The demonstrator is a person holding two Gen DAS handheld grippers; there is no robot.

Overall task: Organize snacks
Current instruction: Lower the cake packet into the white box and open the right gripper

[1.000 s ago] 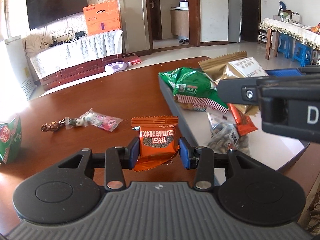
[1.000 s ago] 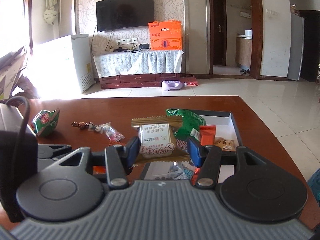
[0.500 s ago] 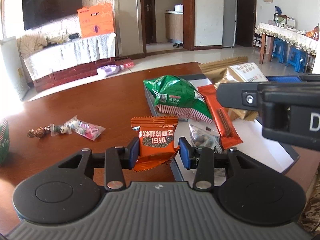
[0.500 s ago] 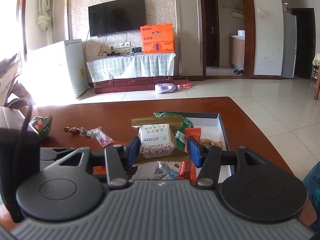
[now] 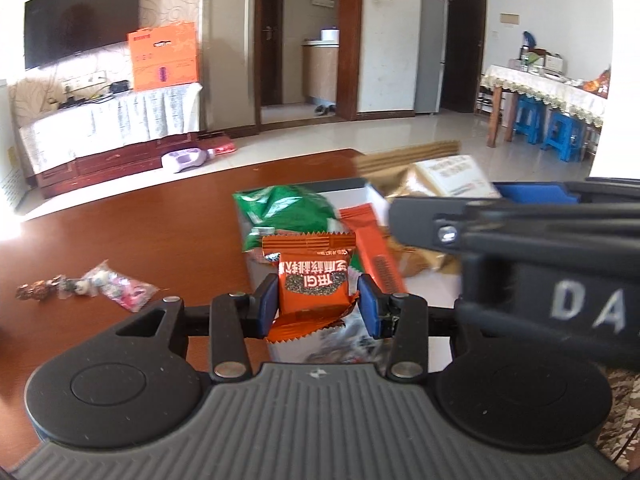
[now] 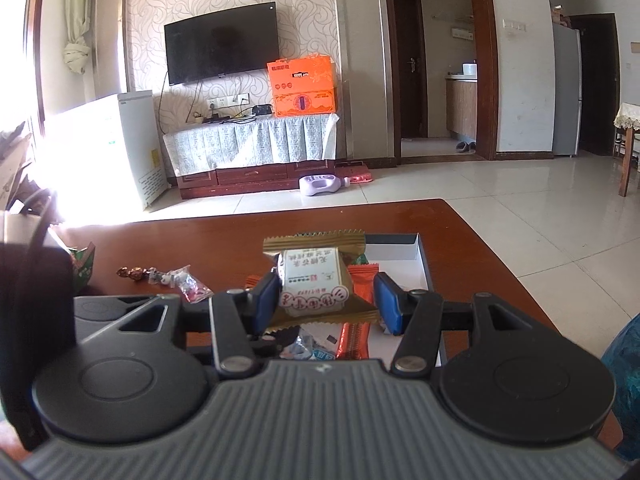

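Fingers of each gripper clench a snack (orange packet left, gold packet right).

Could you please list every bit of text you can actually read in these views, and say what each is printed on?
"D A": white letters on the right tongs' black body.
Orange packet in the left tongs: upside-down Chinese print, unreadable.
Gold-and-white packet: print too small.
Orange box: blurred.
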